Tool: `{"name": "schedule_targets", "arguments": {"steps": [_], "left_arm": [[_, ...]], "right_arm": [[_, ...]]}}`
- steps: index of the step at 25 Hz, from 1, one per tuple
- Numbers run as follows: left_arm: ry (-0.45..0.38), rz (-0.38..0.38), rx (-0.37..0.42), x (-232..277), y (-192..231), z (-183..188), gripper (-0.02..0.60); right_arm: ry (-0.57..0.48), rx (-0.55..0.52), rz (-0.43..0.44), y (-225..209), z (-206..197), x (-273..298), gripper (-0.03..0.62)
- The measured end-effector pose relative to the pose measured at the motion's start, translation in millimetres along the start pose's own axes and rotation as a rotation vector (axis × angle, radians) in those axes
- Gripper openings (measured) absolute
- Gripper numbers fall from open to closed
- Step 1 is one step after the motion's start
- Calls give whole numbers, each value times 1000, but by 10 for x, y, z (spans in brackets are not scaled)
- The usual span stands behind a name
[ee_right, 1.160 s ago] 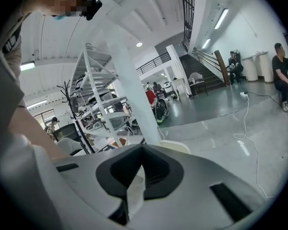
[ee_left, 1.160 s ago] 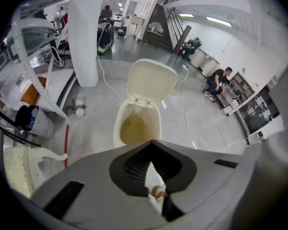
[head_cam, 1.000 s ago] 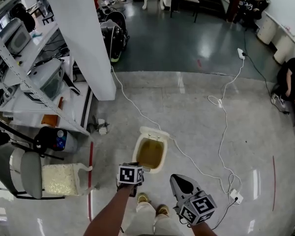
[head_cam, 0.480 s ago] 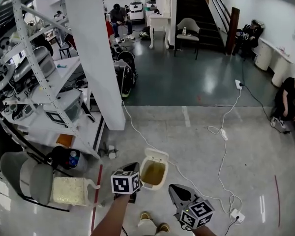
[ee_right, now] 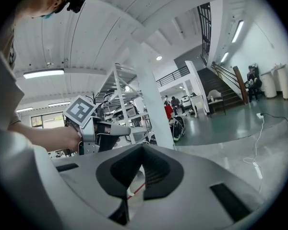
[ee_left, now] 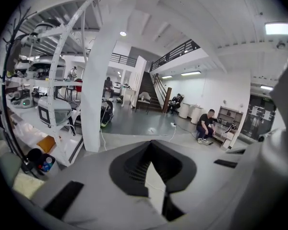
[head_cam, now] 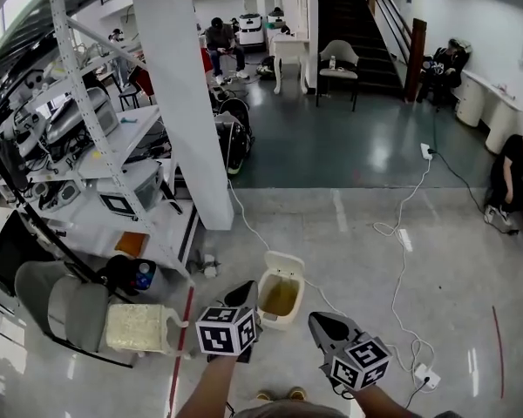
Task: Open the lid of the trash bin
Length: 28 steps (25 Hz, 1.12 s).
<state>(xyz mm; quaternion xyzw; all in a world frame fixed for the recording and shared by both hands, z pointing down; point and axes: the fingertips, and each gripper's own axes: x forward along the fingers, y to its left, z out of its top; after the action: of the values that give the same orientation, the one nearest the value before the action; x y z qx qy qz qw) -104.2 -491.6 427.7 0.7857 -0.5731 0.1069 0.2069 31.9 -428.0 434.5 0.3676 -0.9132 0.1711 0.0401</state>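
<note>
A small cream trash bin point(head_cam: 267, 310) stands on the floor in the head view, just ahead of my feet. Its lid point(head_cam: 285, 264) stands up at the far side and a yellowish liner shows inside. My left gripper point(head_cam: 241, 293) hangs just left of the bin's near edge, jaws together and empty. The right gripper point(head_cam: 319, 321) is to the bin's right and a little nearer to me, jaws also together with nothing in them. Neither gripper touches the bin. Neither gripper view shows the bin; the right gripper view shows the left gripper point(ee_right: 116, 128) held in a hand.
A white pillar point(head_cam: 187, 103) rises beyond the bin, with loaded shelving point(head_cam: 78, 146) to its left. A grey chair point(head_cam: 65, 307) and a cream canister point(head_cam: 139, 327) stand at the left. A white cable point(head_cam: 392, 259) runs to a power strip point(head_cam: 424, 374). People sit far off.
The head view has tilted up, so the bin looks smaller and more of the room shows. Both grippers stay beside the bin with jaws together. The lid stands open throughout.
</note>
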Motion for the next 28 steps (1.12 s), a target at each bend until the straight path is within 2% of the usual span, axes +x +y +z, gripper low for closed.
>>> {"name": "schedule_targets", "arguments": {"steps": [6,13,18,23,28], "left_arm": [[-79,-38,36,-479,-279,77,-2],[-220,-32,126,-891,-190,230,-2],[-304,-18,141,-1094,-177,284,-2],[-342,-20,144,-1182,-192,333,-2],[-342,-32,129,-1202,-204,301,-2]], "right_arm": [[-39,-12,-37,157,125,-129,32],[-64,-85,-91,261,213,-60,32],[-100,-137,-118,321,339,-69,32],[-128,-177,-137,330,465,-127,32],[-135,-193,-141,317,506,-166,31]]}}
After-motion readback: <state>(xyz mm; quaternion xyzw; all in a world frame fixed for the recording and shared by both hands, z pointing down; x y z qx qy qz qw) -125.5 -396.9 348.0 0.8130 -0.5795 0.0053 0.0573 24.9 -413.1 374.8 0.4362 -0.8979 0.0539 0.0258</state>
